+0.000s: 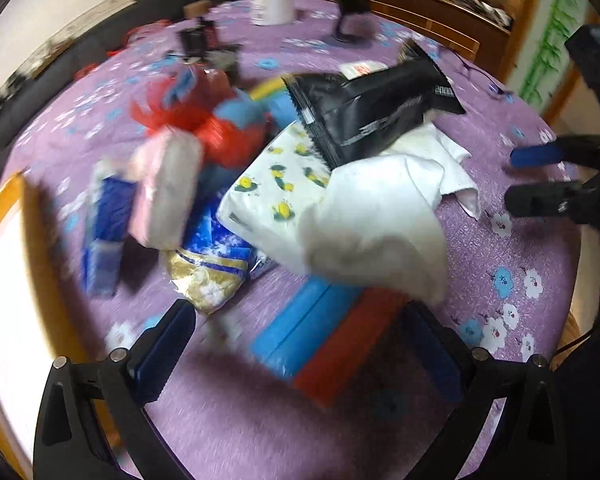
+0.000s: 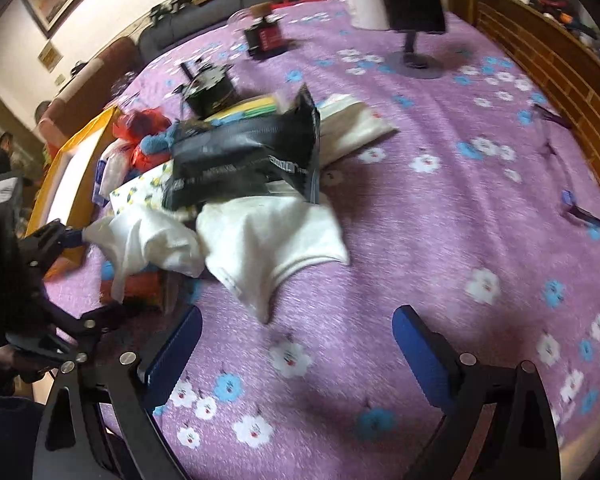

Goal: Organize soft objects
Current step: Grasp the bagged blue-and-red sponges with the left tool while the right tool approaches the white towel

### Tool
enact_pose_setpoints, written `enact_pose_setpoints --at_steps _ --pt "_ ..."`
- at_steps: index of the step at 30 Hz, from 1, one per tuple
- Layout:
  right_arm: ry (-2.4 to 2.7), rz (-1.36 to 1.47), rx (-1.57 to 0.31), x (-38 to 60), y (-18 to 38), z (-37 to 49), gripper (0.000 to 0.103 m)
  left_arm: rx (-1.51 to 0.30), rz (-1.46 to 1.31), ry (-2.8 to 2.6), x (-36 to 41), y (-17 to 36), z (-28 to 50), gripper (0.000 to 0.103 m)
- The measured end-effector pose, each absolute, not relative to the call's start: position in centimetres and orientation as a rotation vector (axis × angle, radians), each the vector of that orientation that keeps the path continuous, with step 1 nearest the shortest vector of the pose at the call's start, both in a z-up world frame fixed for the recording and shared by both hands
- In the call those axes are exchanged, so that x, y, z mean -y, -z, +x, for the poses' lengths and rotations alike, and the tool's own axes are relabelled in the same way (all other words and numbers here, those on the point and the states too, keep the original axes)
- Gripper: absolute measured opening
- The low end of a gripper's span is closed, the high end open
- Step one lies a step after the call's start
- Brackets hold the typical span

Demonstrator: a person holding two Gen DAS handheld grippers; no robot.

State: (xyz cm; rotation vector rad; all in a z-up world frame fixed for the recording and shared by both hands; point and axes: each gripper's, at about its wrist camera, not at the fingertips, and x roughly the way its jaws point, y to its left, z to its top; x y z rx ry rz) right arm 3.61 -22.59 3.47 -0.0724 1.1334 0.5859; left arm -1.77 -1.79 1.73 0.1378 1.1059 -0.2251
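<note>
Left wrist view: left gripper (image 1: 296, 344) jaws wide over blue-red block (image 1: 324, 344), frame bottom. Right gripper (image 2: 296, 344) wide, empty. Better lift white cloth (image 1: 376, 216) first, grip low.

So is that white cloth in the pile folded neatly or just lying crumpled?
Crumpled. The white cloth lies in loose bunched folds, one corner trailing onto the purple tablecloth, partly tucked under the black bag.

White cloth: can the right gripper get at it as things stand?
Probably yes. The right gripper is open over bare tablecloth, and the white cloth lies just ahead with its near corner uncovered; only the black bag overlaps its far edge.
</note>
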Motion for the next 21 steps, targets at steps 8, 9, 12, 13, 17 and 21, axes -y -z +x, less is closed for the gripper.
enact_pose_setpoints --at_steps 8,9,12,13,17,21 --pt "-0.522 -0.002 -1.101 23.0 -5.4 2.6 0.098 -1.09 0.129 0.306 2.6 -1.7 -2.2 0.054" --pt "-0.531 -0.004 -1.096 22.4 -5.5 2.5 0.098 -1.091 0.125 0.312 2.4 -1.8 -2.5 0.052" --pt "-0.577 -0.036 -1.077 19.7 -6.0 1.6 0.098 -1.107 0.092 0.328 0.9 -2.1 -4.1 0.049" --pt "-0.598 -0.048 -1.074 18.7 -6.1 1.2 0.098 -1.112 0.084 0.332 0.4 -2.1 -4.7 0.049" --pt "-0.662 -0.117 -1.063 14.7 -6.3 -0.2 0.098 -1.123 0.082 0.321 -1.5 -2.3 -7.2 0.049" --pt "-0.671 -0.19 -1.088 11.5 -5.1 -0.8 0.098 -1.122 0.069 0.302 -3.1 -2.6 -8.9 0.049"
